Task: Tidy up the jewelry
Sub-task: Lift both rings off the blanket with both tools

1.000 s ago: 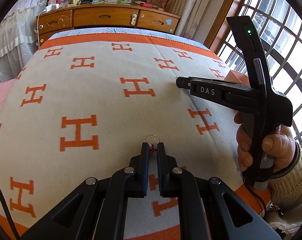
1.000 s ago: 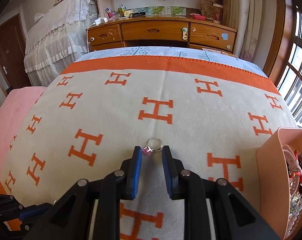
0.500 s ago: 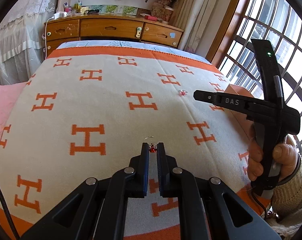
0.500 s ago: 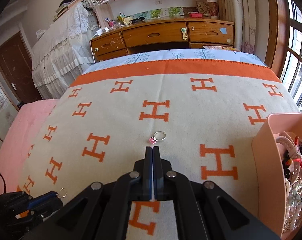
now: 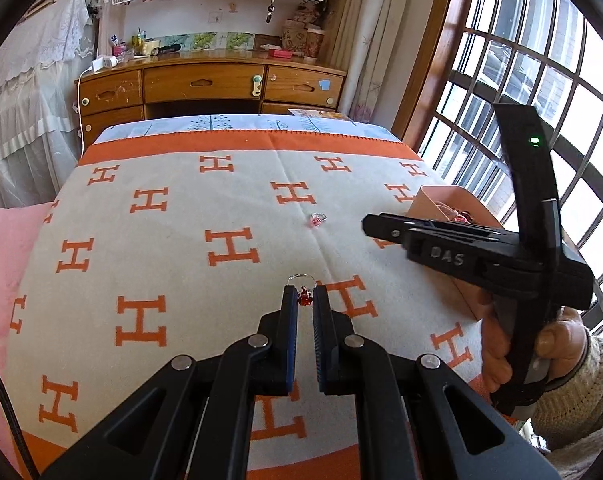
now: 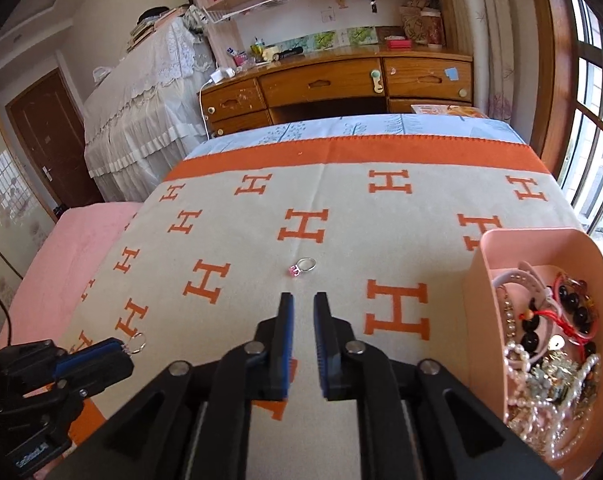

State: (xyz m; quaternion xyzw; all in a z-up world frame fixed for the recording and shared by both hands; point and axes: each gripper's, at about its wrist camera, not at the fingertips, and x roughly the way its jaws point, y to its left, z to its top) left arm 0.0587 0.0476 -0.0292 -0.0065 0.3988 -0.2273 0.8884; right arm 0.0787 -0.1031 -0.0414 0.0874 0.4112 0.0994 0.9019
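You lifted the left gripper (image 5: 304, 293), clenched on the red-stone ring (image 5: 304, 297), off the bed (image 5: 173, 264). Your right gripper (image 6: 304, 300) just reopened, empty, short of the pink-stone ring (image 6: 301, 267) left of the pink box (image 6: 477, 276). Next, carry the red one boxward.

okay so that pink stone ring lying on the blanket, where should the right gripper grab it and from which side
Grip the pink stone ring across its square stone, coming down from above. The band lies nearly flat on the blanket, offering little to pinch, while the stone stands proud. The right gripper is open, just short of it.
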